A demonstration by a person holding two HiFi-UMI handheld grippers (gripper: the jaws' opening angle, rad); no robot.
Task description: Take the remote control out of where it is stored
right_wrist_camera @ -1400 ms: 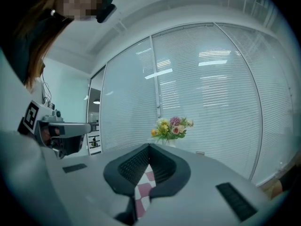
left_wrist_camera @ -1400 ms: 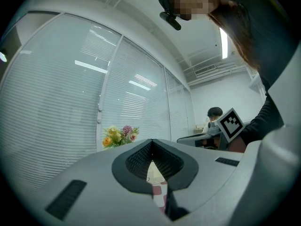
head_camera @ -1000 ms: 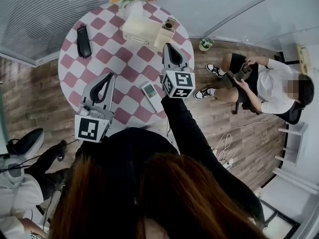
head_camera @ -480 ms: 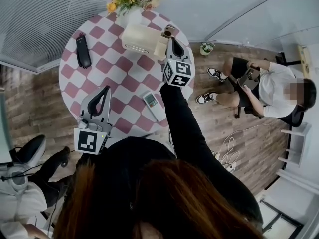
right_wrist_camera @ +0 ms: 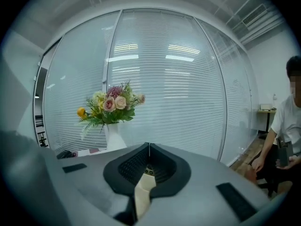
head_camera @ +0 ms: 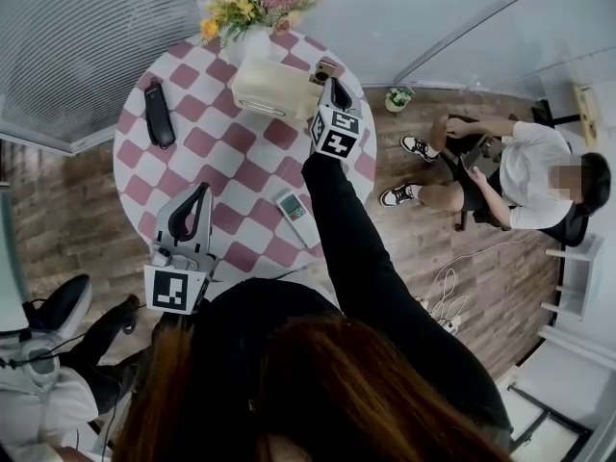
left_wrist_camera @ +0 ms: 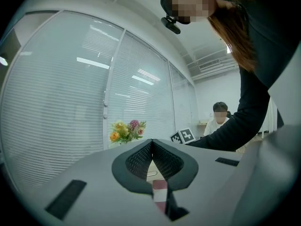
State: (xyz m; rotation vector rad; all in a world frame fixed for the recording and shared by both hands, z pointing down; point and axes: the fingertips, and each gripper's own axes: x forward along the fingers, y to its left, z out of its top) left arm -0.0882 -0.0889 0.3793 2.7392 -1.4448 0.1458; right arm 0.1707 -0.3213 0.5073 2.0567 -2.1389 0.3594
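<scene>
Checkered table (head_camera: pixel 217 128) holds remote (head_camera: pixel 294 207), visible only overhead.

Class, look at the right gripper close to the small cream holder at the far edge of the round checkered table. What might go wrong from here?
1. The right gripper is shut at the small cream holder; unopened, it may shove the holder instead of gripping its contents.
2. The holder stands near the rim of the round checkered table, so a push might tip it off.
3. The white vase of flowers is close; the black sleeve might knock it.
</scene>
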